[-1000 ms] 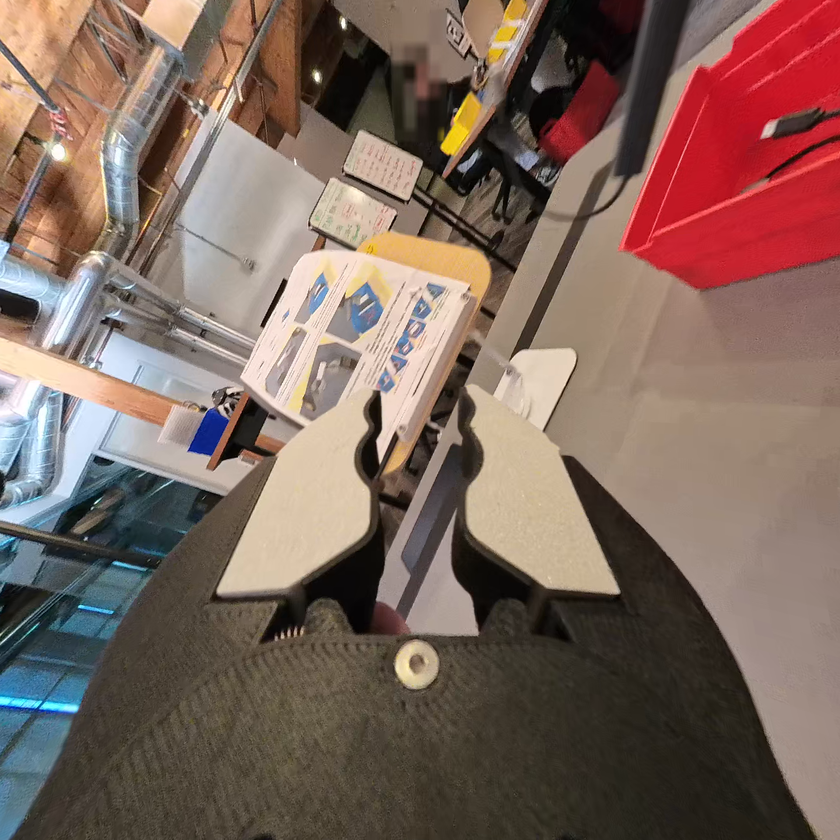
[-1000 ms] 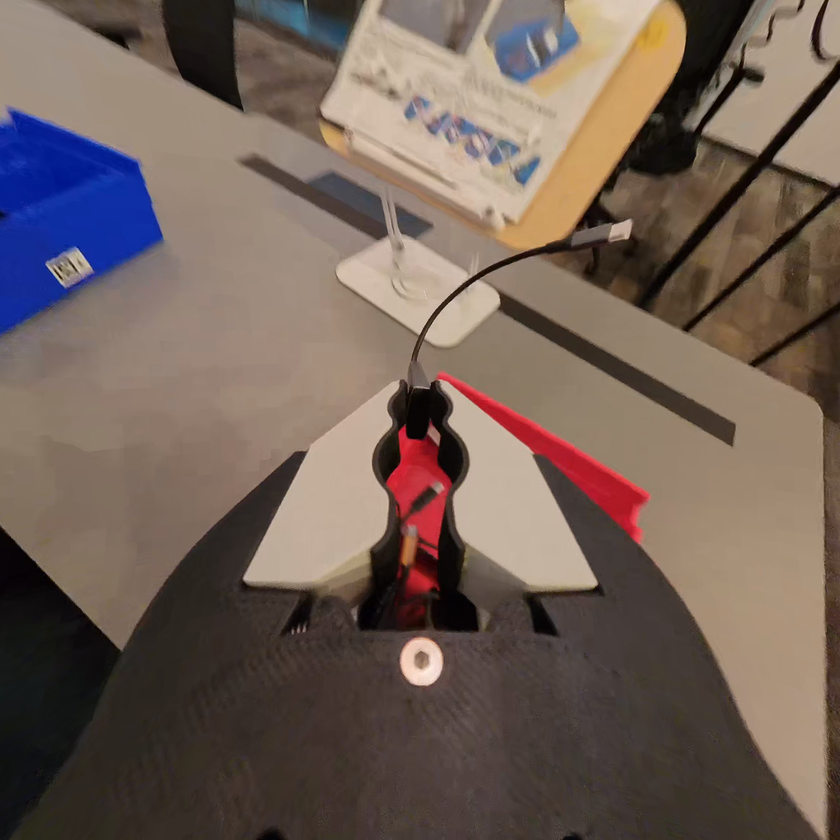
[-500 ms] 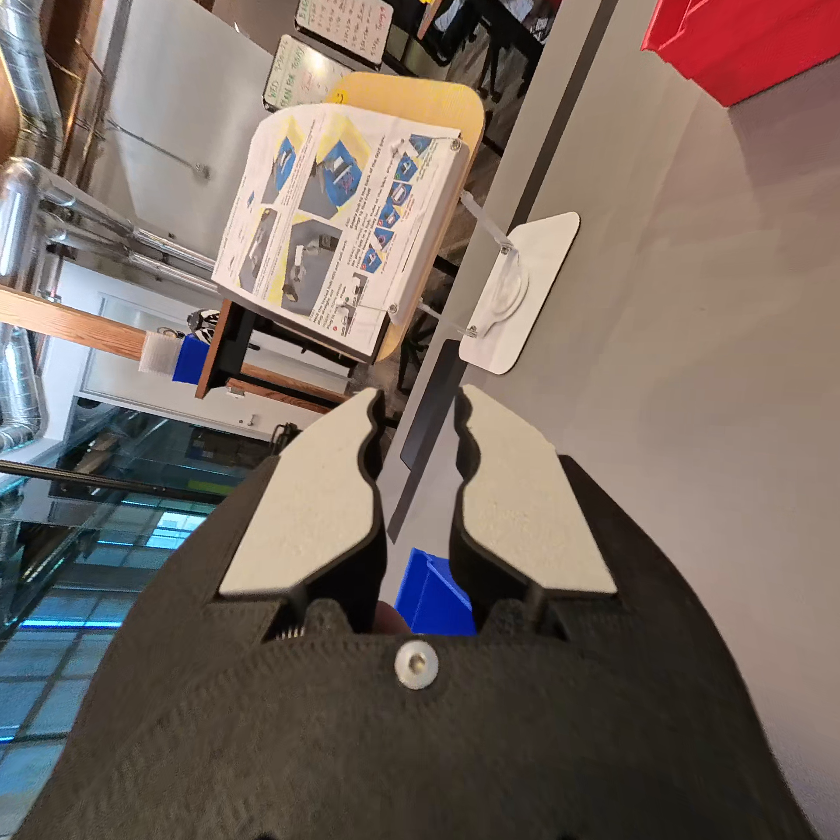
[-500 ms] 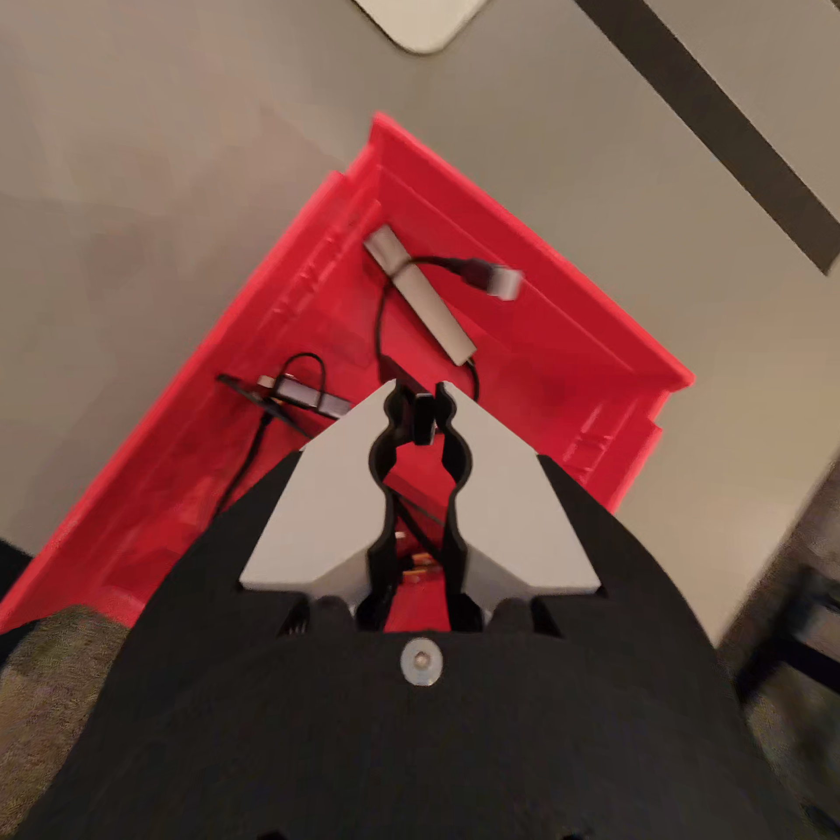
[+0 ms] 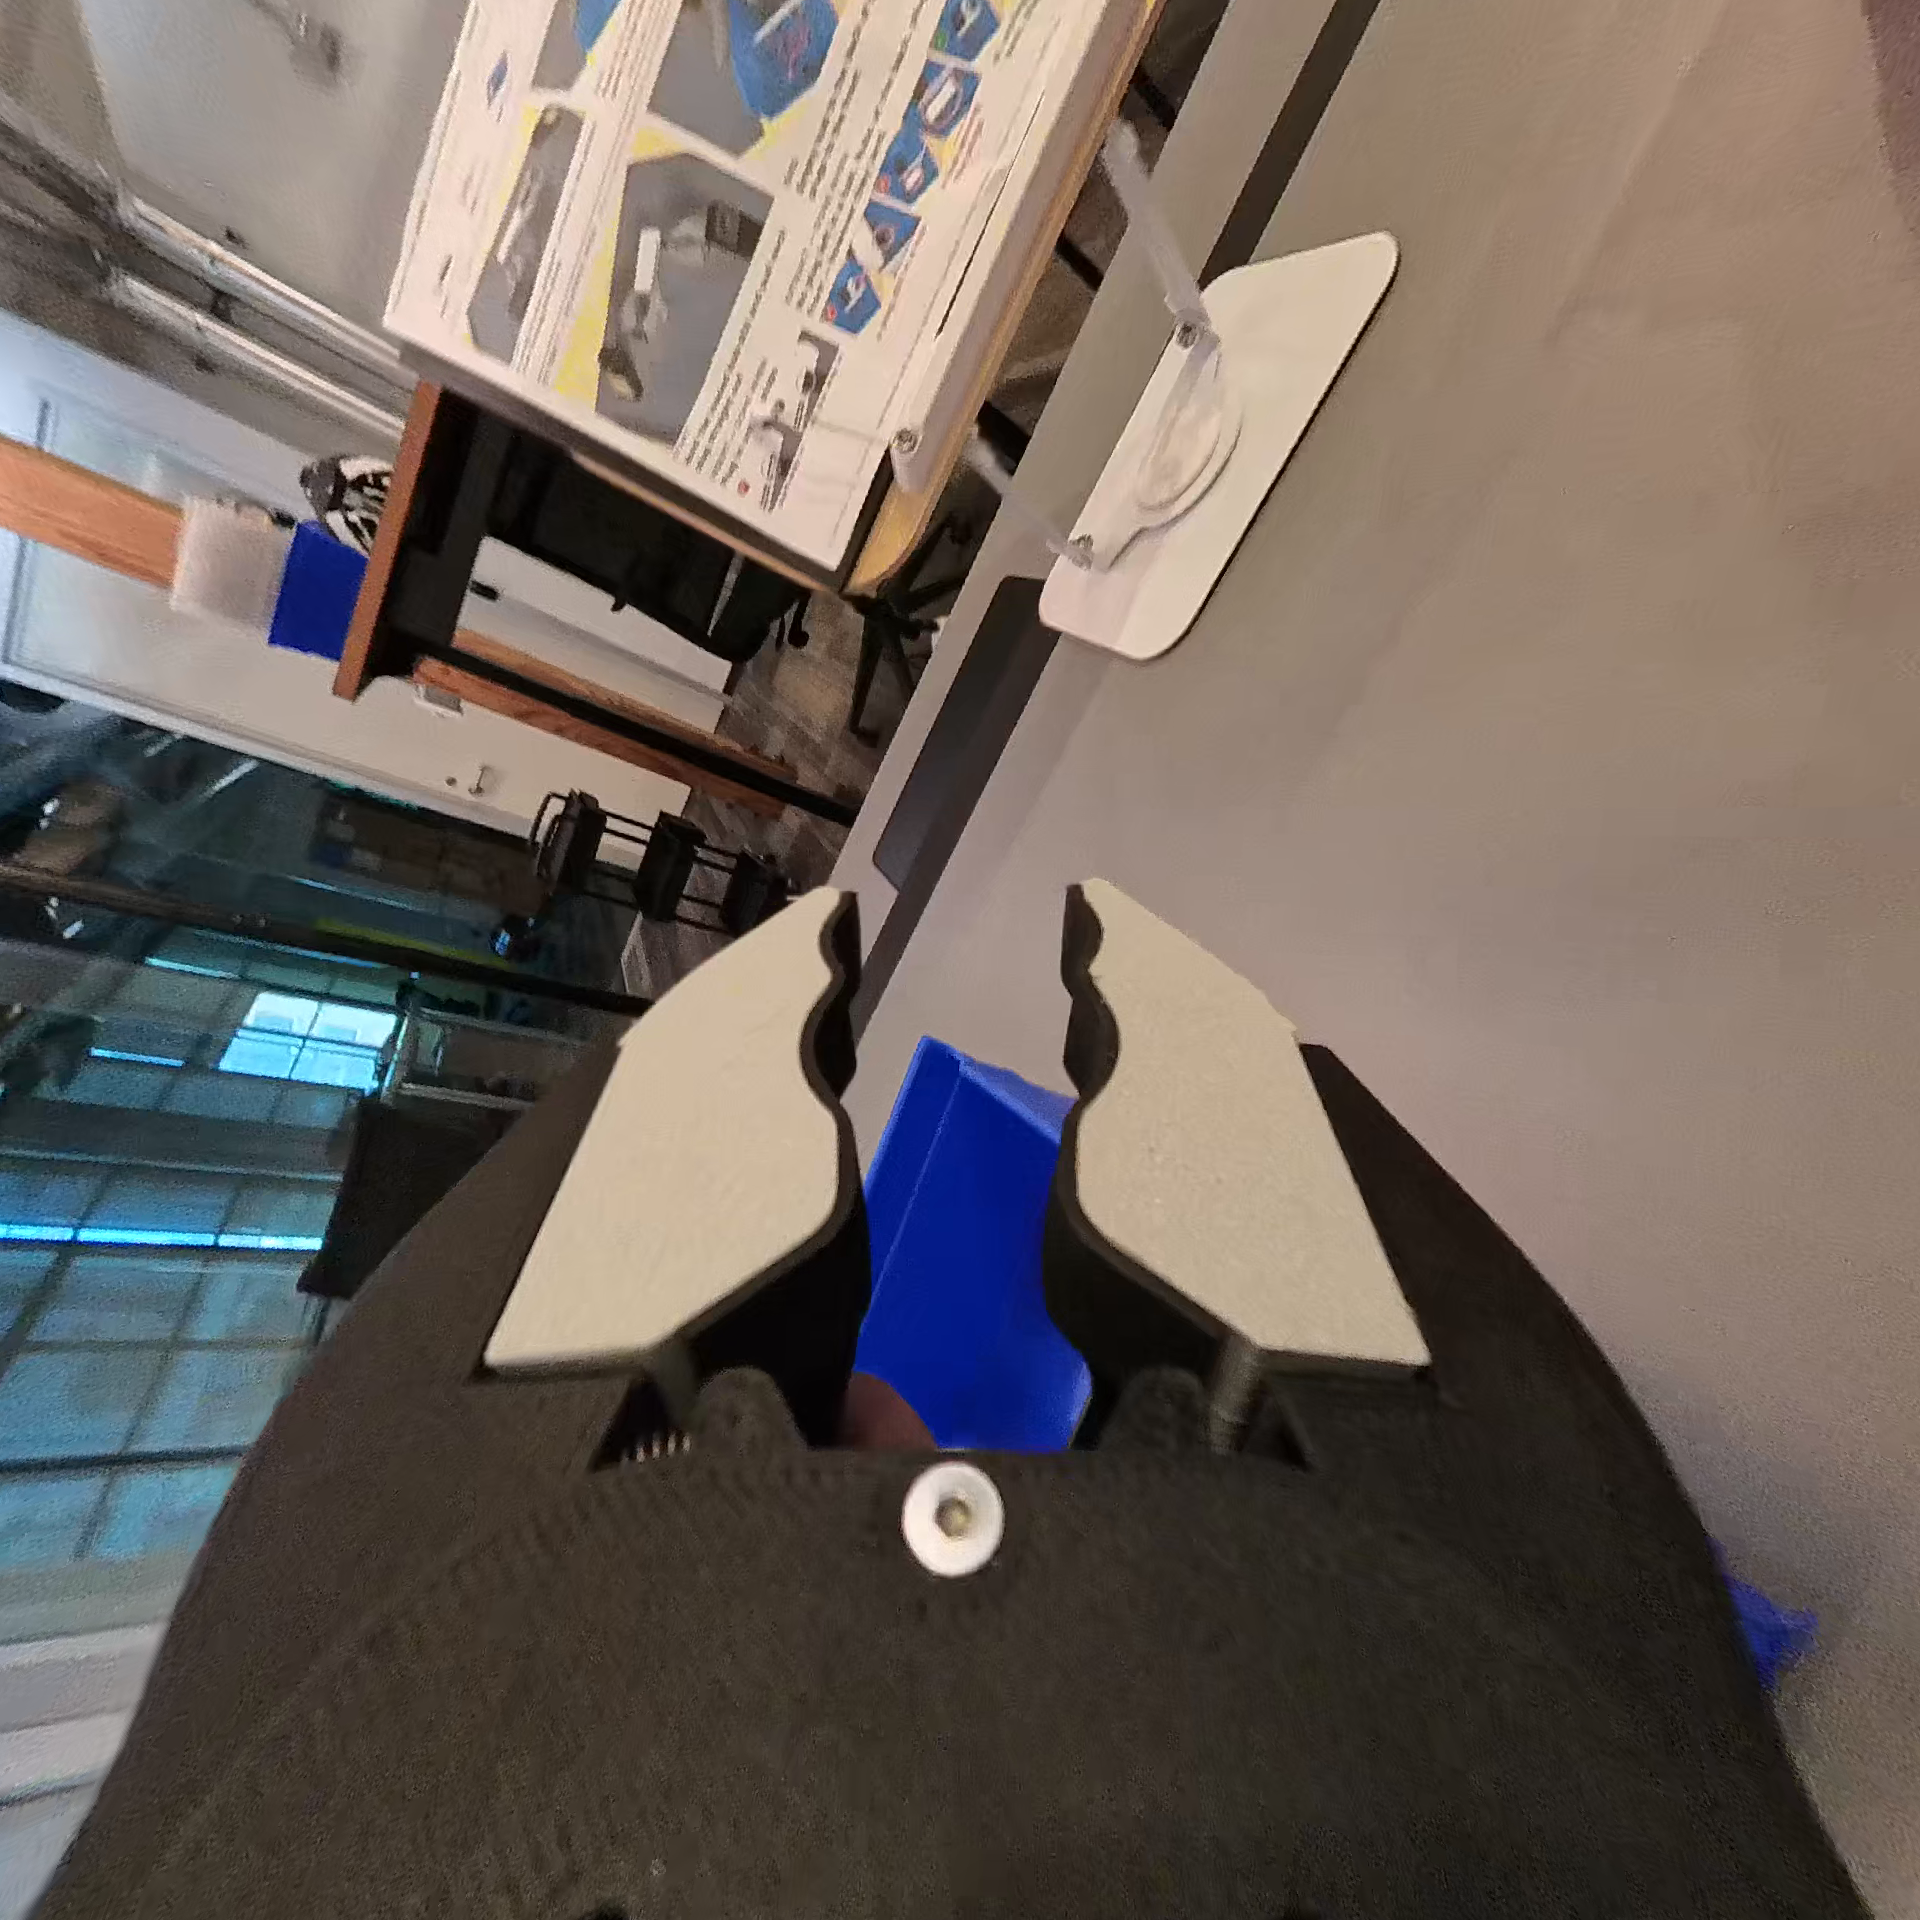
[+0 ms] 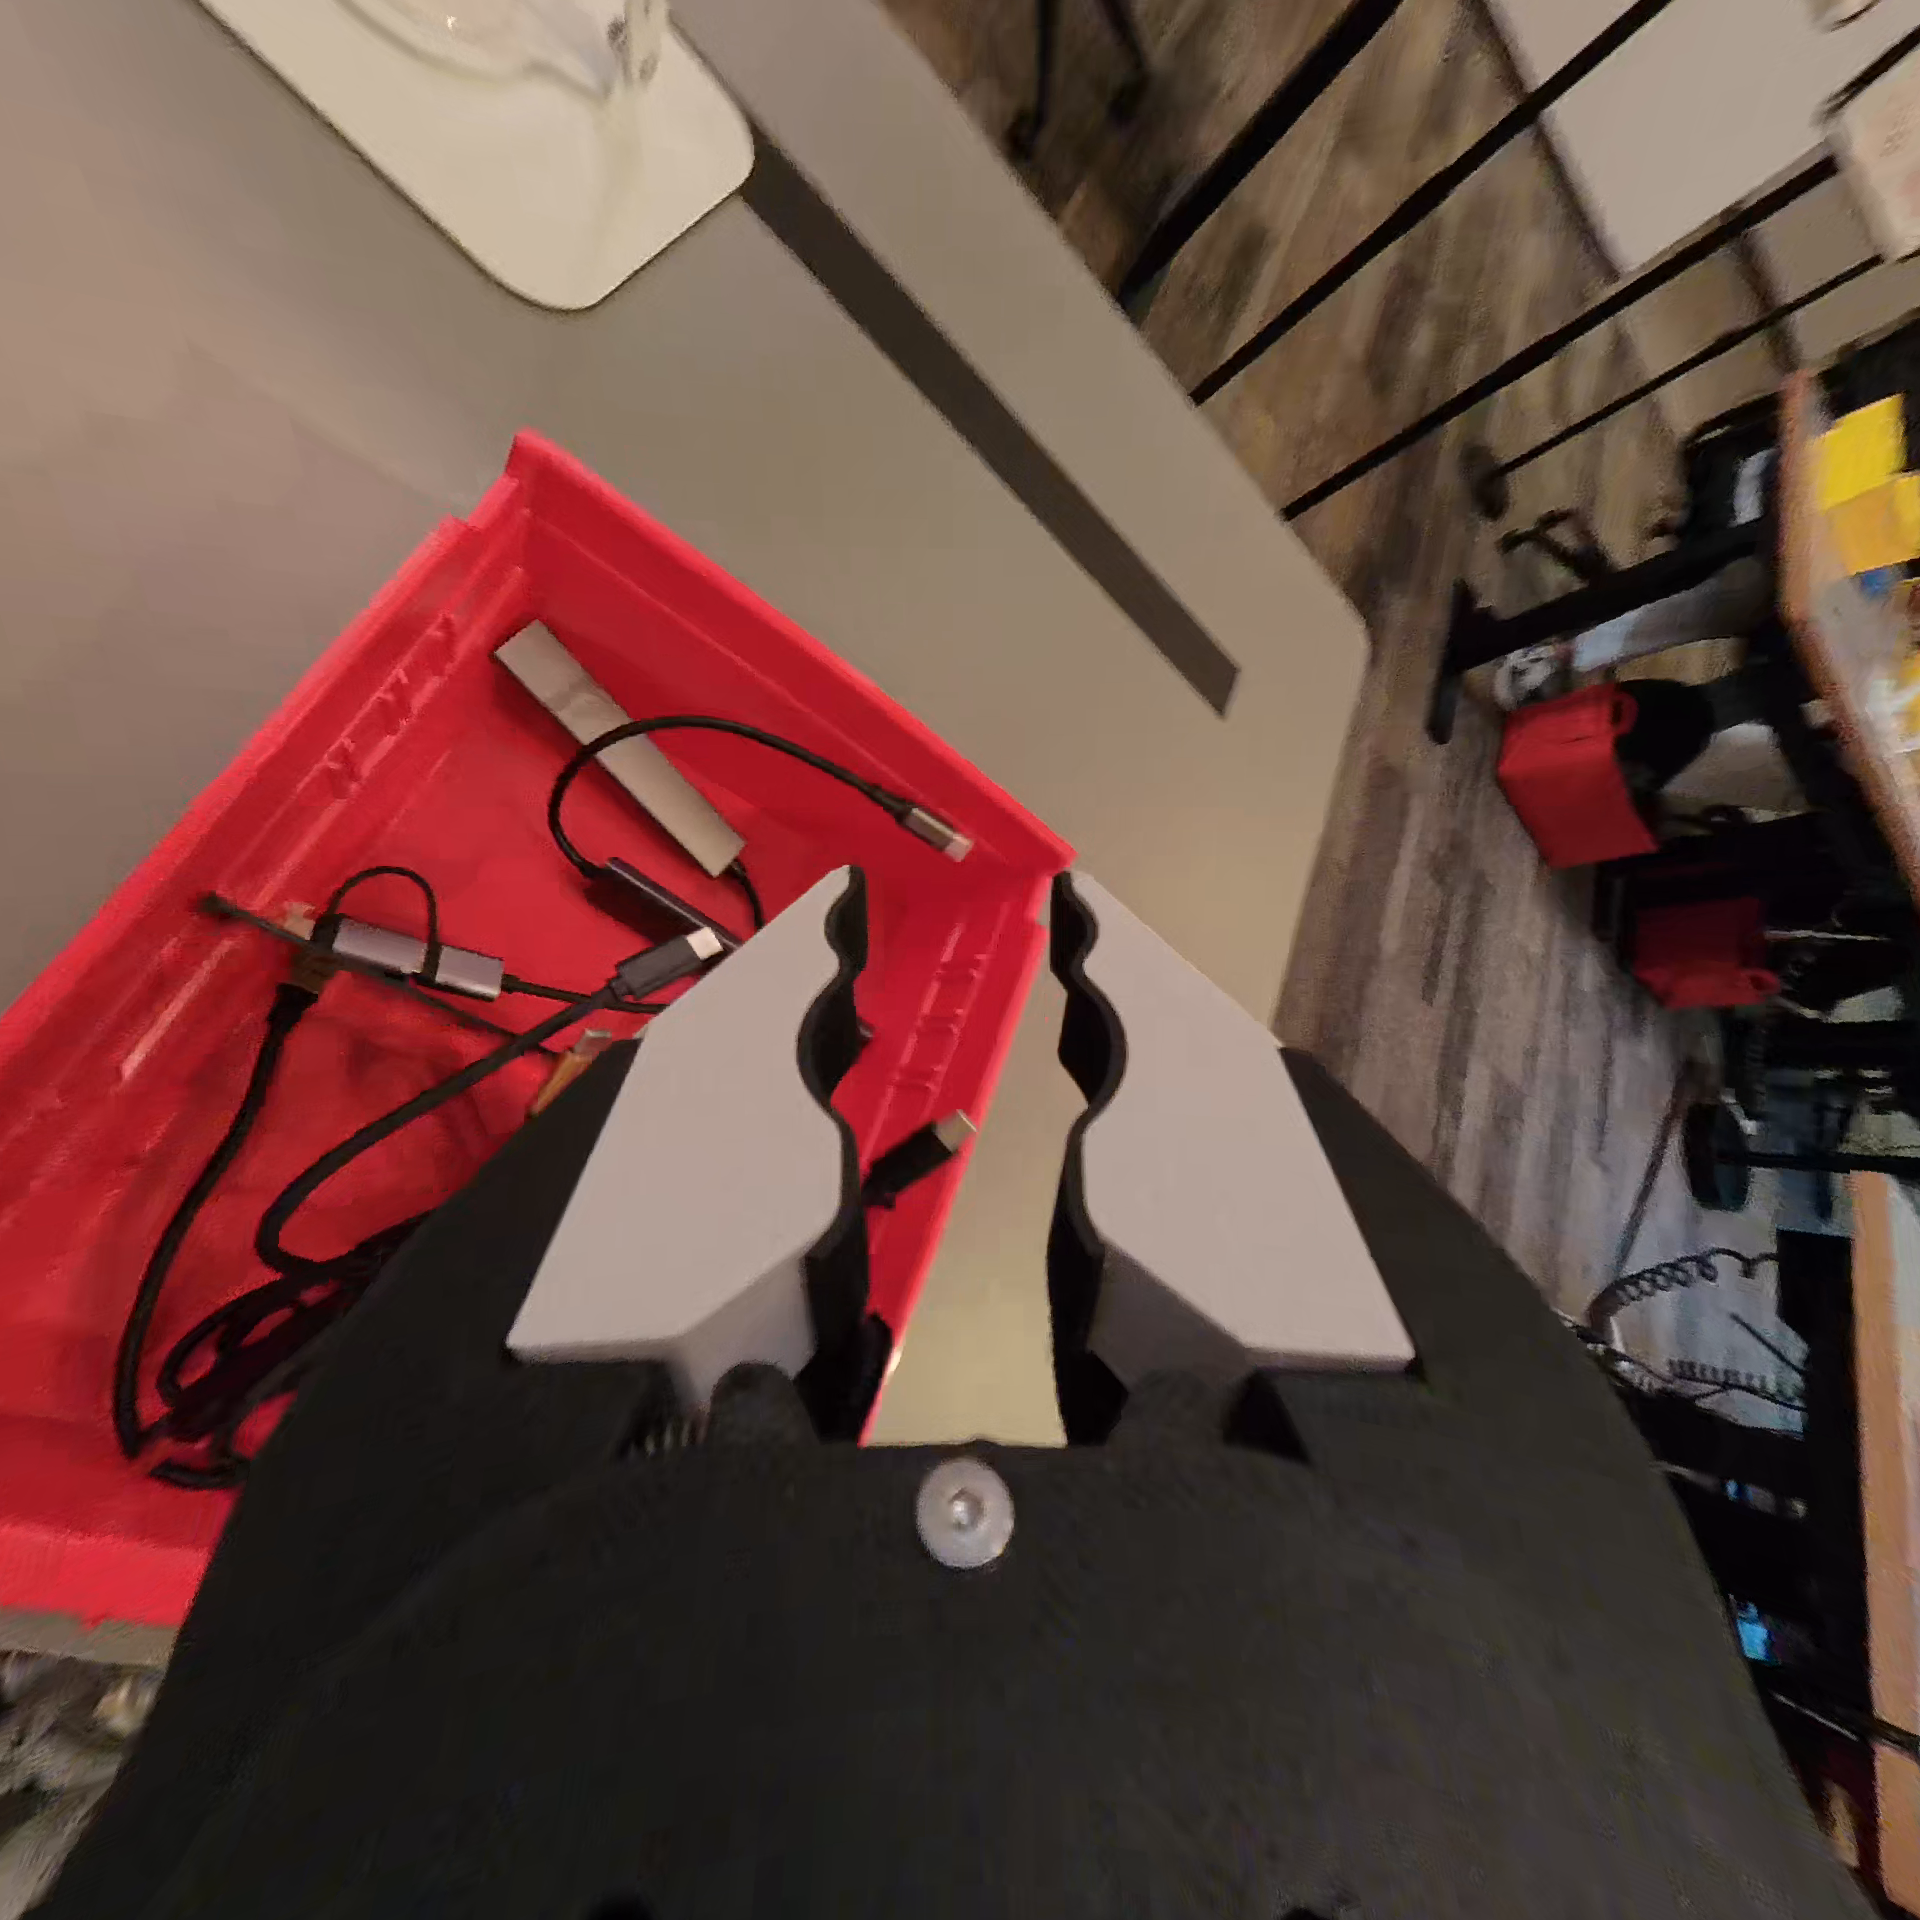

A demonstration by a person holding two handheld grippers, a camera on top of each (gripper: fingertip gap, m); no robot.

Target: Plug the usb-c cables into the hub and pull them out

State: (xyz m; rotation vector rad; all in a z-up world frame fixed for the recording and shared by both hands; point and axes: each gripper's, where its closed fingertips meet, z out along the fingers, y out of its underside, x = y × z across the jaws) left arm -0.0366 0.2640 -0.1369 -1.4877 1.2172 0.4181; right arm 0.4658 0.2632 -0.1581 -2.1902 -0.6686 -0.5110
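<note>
Two claws: both stand with jaws apart and nothing between them.
Right claw: the right gripper (image 6: 954,914), grey-padded on a black body, hangs above the near right corner of the red plastic bin (image 6: 727,623), partly out past its end wall.
Nearest plug: a black cable's metal-tipped usb-c plug (image 6: 940,1135) shows in the gap between the jaws, seemingly at the bin's end wall; whether it rests on that wall I cannot tell.
Bin middle: left of the right gripper, loose black cables (image 6: 312,1164) coil on the bin floor, with a small grey adapter block (image 6: 416,954) beside them.
Hub: the slim silver bar-shaped hub (image 6: 618,743) lies in the far part of the bin, ahead and left of the right gripper, its long axis slanting from far left to near right.
Hub lead: its black lead loops out to a plug (image 6: 930,831) near the bin's right wall.
Left claw: the left gripper (image 5: 961,904) sees no red bin at all, only a blue plastic bin (image 5: 966,1226) and the grey table (image 5: 1507,831).
Judgement: the right gripper is the nearer; it would need to swing left and forward to the hub.
</note>
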